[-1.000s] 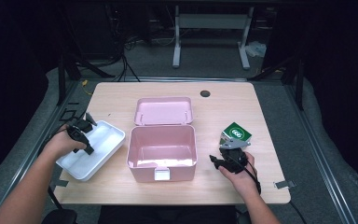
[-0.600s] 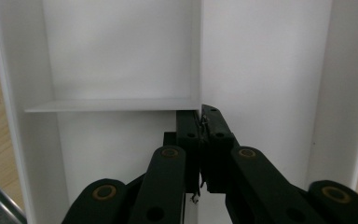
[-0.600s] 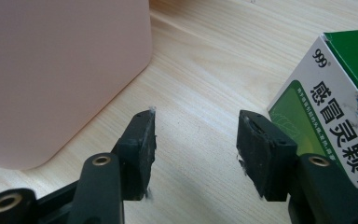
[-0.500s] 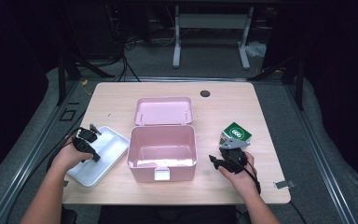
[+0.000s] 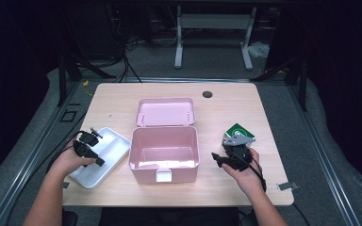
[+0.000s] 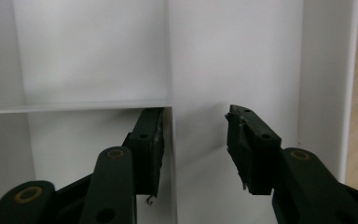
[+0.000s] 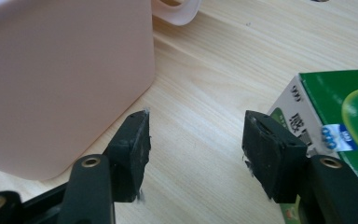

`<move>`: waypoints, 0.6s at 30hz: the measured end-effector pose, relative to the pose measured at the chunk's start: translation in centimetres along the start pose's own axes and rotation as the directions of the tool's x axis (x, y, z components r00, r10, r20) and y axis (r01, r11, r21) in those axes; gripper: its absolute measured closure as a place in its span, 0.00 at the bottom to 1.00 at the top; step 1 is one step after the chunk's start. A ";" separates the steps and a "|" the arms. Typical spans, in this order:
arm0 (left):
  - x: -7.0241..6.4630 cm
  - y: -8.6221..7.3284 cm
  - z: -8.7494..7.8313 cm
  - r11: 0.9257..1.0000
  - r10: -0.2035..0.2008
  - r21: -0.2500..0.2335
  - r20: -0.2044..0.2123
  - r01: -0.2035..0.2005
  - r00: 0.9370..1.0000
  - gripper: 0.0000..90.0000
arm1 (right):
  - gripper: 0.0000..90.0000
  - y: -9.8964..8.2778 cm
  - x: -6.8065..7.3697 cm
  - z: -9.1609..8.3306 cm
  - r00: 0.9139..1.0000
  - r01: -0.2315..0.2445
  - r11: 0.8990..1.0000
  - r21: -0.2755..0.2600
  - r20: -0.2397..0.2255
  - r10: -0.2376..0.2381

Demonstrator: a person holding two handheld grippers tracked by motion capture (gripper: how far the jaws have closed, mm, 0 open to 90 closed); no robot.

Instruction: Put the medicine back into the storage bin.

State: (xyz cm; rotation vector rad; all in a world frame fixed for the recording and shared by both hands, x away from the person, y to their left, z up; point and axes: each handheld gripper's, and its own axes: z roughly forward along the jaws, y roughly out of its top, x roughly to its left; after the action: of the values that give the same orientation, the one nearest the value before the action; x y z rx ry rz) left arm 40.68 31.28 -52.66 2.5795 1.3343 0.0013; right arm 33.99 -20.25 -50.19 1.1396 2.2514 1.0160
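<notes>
Two open hand-held grippers: the left hand-held gripper (image 5: 95, 147), jaws just widening, empty over the white tray (image 5: 107, 143) near the desk's (image 5: 122, 101) left edge, should lift straight clear, while the right hand-held gripper (image 5: 221, 159) waits, empty.

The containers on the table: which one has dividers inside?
The white tray under the left gripper; ridges split it into compartments, unlike the undivided pink box.

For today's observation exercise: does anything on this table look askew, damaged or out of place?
The white tray lies skewed to the table edges, left of the open pink box. The green carton also sits turned cornerwise. Both grippers' pads look frayed at the edges. Nothing is spilled.
</notes>
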 end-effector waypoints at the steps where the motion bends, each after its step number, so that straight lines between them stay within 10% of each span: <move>1: -0.1 -0.1 0.0 1.000 0.014 -0.007 -0.003 -0.014 1.000 0.59 | 0.45 0.2 -0.1 -0.2 1.000 0.000 1.000 0.001 -0.007 0.000; 7: -0.7 -0.1 0.1 0.997 0.074 0.002 -0.047 -0.074 0.996 0.62 | 0.44 1.6 -0.9 -1.3 1.000 0.021 1.000 -0.005 -0.001 -0.021; 18: 0.1 -0.2 0.5 0.999 0.040 -0.004 -0.084 -0.040 0.996 0.36 | 0.38 3.6 -2.5 -2.3 0.999 0.034 0.999 0.013 0.033 -0.034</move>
State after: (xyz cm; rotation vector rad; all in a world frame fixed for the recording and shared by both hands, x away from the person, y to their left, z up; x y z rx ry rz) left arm 40.57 31.38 -53.19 2.6272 1.3083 0.1211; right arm 35.79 -21.79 -45.92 1.1120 2.2463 0.9634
